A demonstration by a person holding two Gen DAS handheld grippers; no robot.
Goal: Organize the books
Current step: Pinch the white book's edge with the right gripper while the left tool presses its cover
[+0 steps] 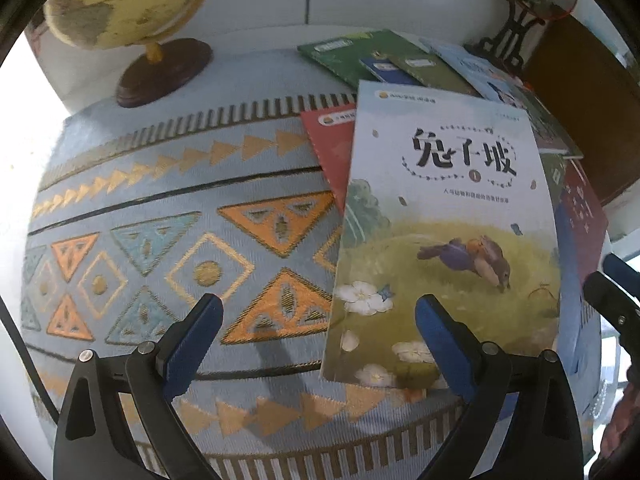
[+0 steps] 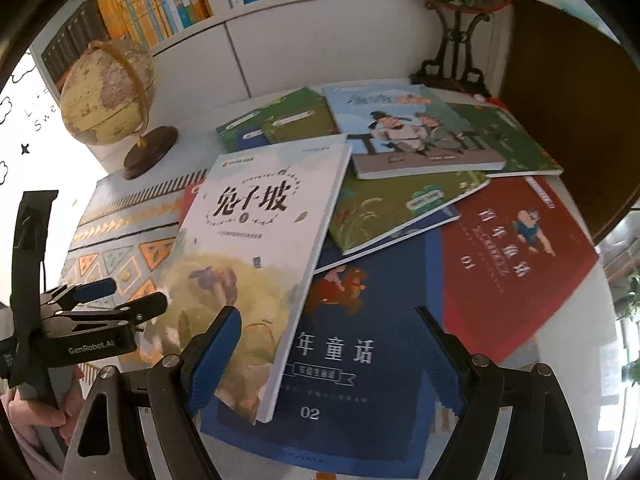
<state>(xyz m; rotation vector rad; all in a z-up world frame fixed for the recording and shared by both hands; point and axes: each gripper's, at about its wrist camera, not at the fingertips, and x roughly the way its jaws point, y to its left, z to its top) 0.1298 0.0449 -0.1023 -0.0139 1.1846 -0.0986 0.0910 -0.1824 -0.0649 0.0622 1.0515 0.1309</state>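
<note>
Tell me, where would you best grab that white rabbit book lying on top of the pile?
Probably by the near bottom edge of the white rabbit book. That corner sticks out over the dark blue book, tilted with a gap below, so one finger could slip under. The right tongs, open, already face it from the front; the left tongs could come from the tablecloth side.

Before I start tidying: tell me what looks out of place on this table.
The books are strewn in an overlapping heap at clashing angles. The white rabbit-cover book lies askew across the navy fairy-tale book; the red book is turned sideways. The globe stands upright.
</note>
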